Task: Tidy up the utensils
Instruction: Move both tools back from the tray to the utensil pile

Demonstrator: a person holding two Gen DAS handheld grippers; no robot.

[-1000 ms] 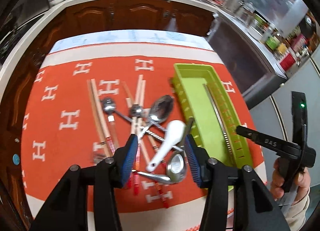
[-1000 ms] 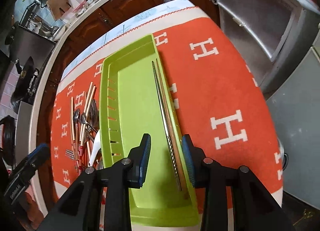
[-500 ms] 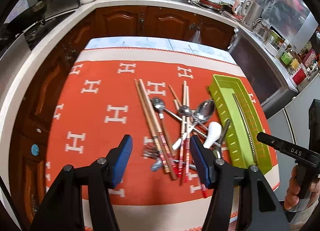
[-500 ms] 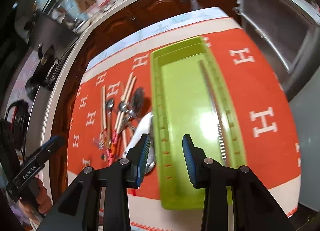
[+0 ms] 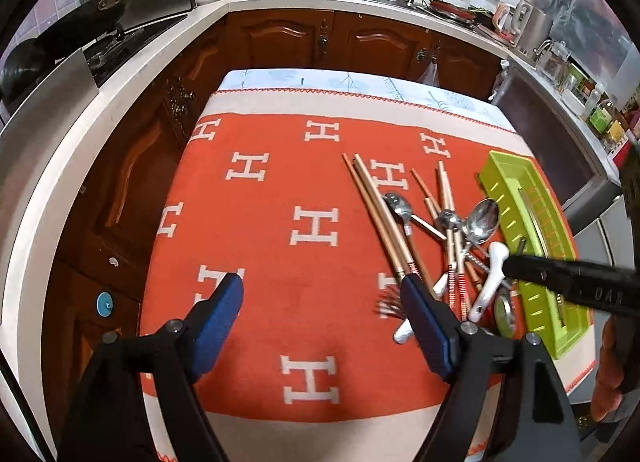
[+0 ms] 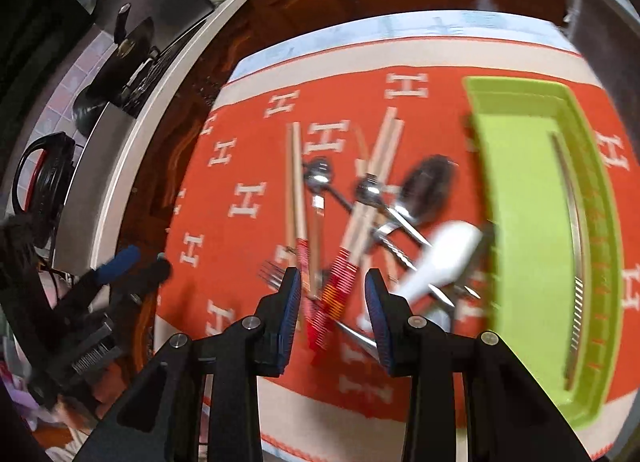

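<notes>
A pile of utensils lies on the orange cloth: wooden chopsticks [image 5: 376,214] [image 6: 296,182], metal spoons [image 5: 484,218] [image 6: 424,186], a white ceramic spoon [image 5: 494,274] [image 6: 444,258] and a fork [image 5: 390,308] [image 6: 272,274]. To its right, a green tray [image 5: 516,182] [image 6: 520,90] holds a pair of metal chopsticks [image 6: 574,222]. My left gripper [image 5: 320,290] hovers over bare cloth left of the pile; its jaws are opening with nothing between them. My right gripper [image 6: 333,282] hangs open above the red-striped chopstick ends, gripping nothing.
Dark wooden cabinets and a white counter [image 5: 280,2] with a sink wrap around the table's far side. A stove with a black pan [image 5: 108,2] stands at the left. The cloth's near edge [image 5: 320,434] is close below my left gripper. A hand [image 5: 612,374] holds the right gripper.
My left gripper has drawn left off the utensil pile and its jaws have spread wider. My right gripper has swung left from over the green tray to over the pile.
</notes>
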